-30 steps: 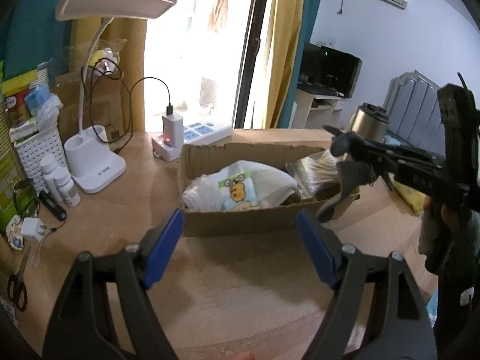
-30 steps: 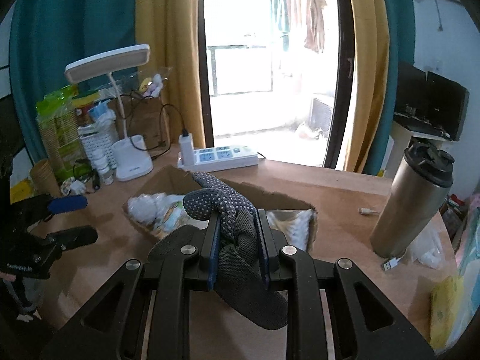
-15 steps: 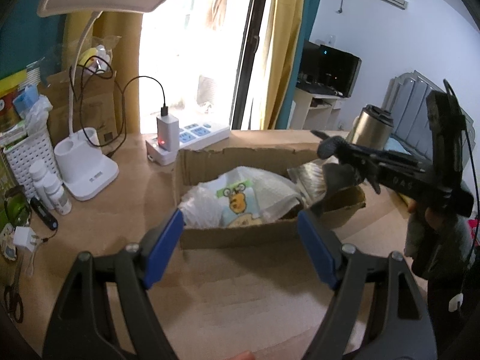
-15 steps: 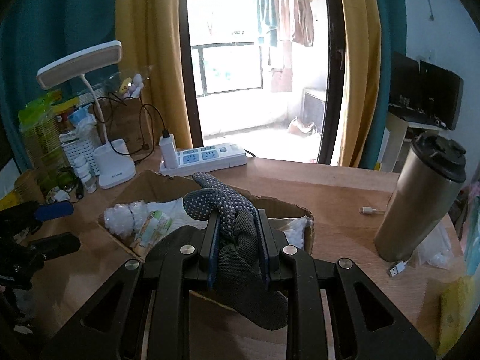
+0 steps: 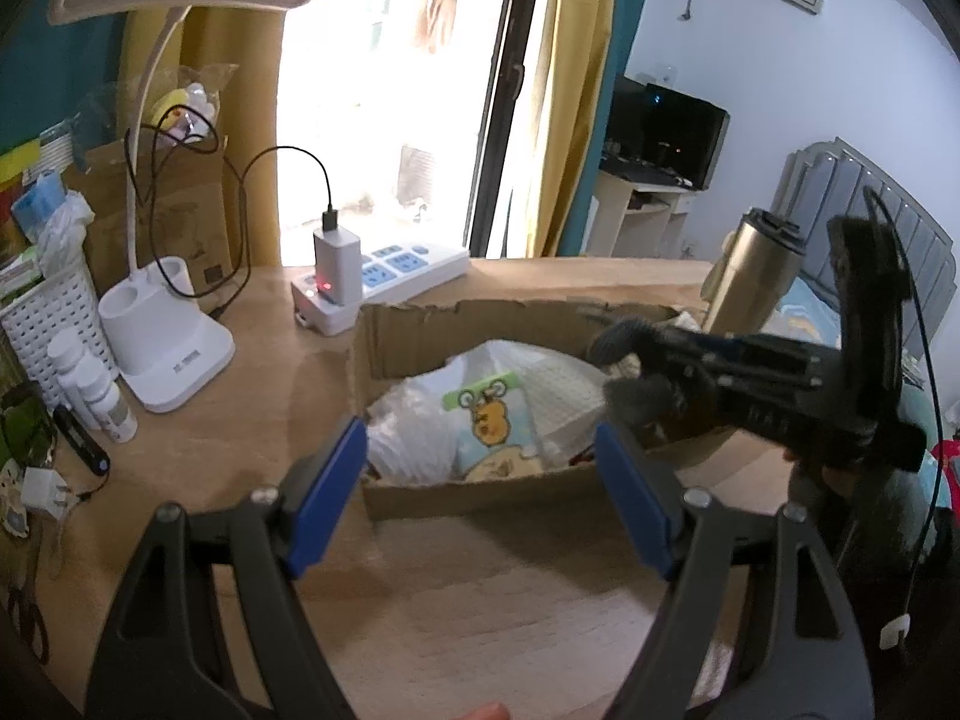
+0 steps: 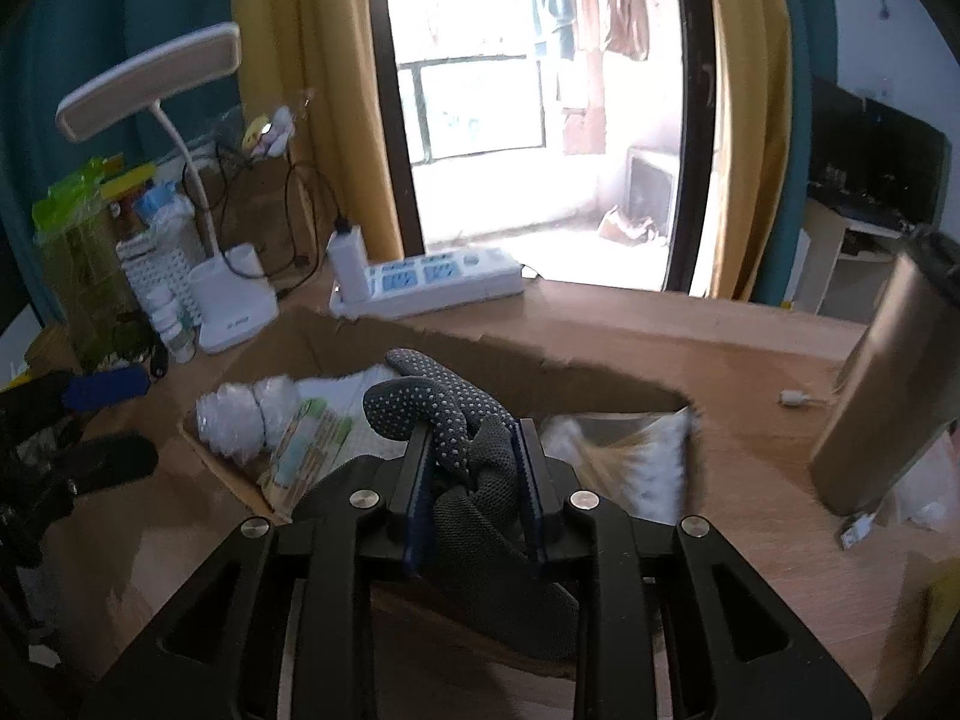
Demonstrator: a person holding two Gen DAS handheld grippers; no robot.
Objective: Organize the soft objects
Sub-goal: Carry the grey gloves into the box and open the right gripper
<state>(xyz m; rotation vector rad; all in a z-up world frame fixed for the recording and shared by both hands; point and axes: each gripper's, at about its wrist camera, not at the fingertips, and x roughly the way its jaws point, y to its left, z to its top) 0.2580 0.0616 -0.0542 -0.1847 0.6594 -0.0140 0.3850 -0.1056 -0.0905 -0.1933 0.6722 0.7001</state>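
My right gripper (image 6: 474, 450) is shut on a grey dotted glove (image 6: 444, 414) and holds it over the right half of an open cardboard box (image 6: 480, 354). In the left wrist view the same gripper (image 5: 636, 360) and glove (image 5: 630, 342) hang above the box (image 5: 468, 492). The box holds a tissue pack with a cartoon print (image 5: 492, 420), a clear bag of white balls (image 6: 249, 420) and a bag of cotton swabs (image 6: 624, 468). My left gripper (image 5: 480, 486) is open and empty, just in front of the box's near wall.
A white desk lamp (image 5: 168, 354), a power strip with charger (image 5: 372, 282) and small white bottles (image 5: 90, 384) stand at the back left. A steel thermos (image 6: 888, 384) stands right of the box. Scissors (image 5: 24, 618) lie at the left table edge.
My right gripper has carried the glove left and down, from beside the box's right end to over its inside. My left gripper moved slightly closer to the box.
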